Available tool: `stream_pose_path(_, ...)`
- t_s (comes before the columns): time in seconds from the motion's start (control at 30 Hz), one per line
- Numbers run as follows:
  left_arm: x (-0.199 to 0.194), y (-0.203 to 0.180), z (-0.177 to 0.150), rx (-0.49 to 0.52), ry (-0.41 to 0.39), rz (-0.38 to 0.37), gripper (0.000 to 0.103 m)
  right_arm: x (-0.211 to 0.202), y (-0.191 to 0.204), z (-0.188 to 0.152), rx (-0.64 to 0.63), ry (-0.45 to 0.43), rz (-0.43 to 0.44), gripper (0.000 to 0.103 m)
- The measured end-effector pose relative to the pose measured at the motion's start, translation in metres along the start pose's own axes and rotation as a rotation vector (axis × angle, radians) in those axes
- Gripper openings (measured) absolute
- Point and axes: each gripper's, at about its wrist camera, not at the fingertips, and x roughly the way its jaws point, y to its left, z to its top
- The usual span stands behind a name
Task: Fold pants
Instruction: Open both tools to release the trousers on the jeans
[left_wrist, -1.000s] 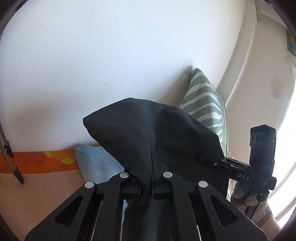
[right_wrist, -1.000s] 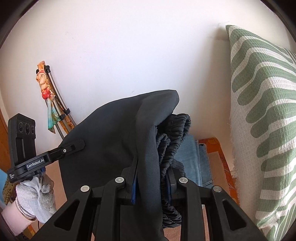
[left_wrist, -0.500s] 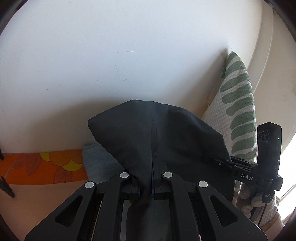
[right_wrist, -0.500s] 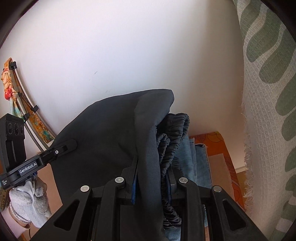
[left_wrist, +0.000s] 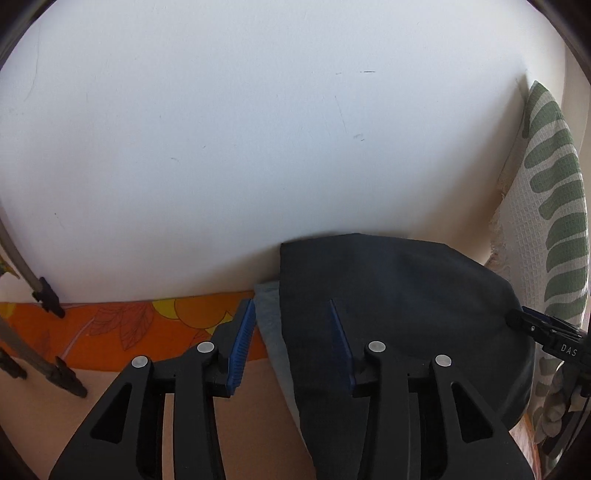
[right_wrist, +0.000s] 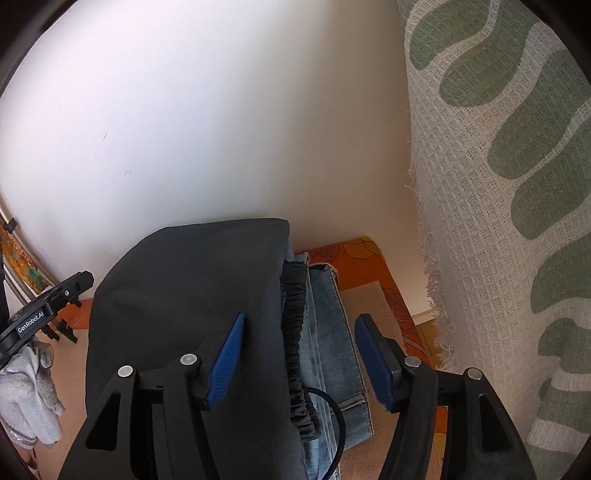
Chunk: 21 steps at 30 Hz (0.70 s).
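Note:
Folded black pants (left_wrist: 399, 310) lie on a stack of folded jeans (right_wrist: 328, 332) against the wall. In the left wrist view my left gripper (left_wrist: 291, 306) straddles the pants' left edge. Its jaws are opening, and its blue pads (left_wrist: 242, 347) stand off the cloth. In the right wrist view my right gripper (right_wrist: 302, 316) hangs over the pants (right_wrist: 184, 295) and their gathered waistband (right_wrist: 295, 332). Its jaws are opening wide and the pads (right_wrist: 373, 362) press on nothing. Each view shows the other gripper at its edge: the right gripper (left_wrist: 546, 332) and the left gripper (right_wrist: 44, 306).
A white and green patterned pillow (right_wrist: 517, 184) stands close on the right, also seen as the pillow (left_wrist: 550, 221). A white wall (left_wrist: 258, 147) rises just behind the stack. An orange flowered sheet (left_wrist: 129, 325) covers the surface. A metal frame with black clips (left_wrist: 40, 291) stands on the left. A gloved hand (right_wrist: 33, 406) holds the left gripper.
Both grippers came down toward the stack with the black pants pinched in them. Both jaws have now spread and let go, and the pants lie on the jeans.

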Motion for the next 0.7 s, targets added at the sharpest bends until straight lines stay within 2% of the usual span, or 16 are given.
stream_pose_path(0.03, 0.000, 0.006, -0.003, -0.018, 0.009, 0.019, 0.039, 0.000, -0.001, -0.002, 0.005, 0.015, -0.004, 0.067)
stream_pose_path(0.13, -0.011, 0.013, -0.009, 0.017, -0.011, 0.041, 0.039, -0.009, -0.004, -0.010, -0.015, 0.019, -0.058, 0.067)
stream_pose_path(0.37, -0.060, 0.019, -0.017, 0.012, -0.028, -0.032, 0.039, -0.046, -0.012, -0.027, -0.009, -0.008, -0.111, 0.068)
stream_pose_path(0.5, -0.099, 0.012, -0.025, 0.057, -0.042, -0.059, 0.039, -0.073, -0.009, -0.046, 0.018, -0.017, -0.076, 0.068)
stream_pose_path(0.7, -0.161, 0.006, -0.043, 0.076, -0.061, -0.134, 0.039, -0.124, 0.021, -0.068, 0.004, -0.077, -0.019, 0.069)
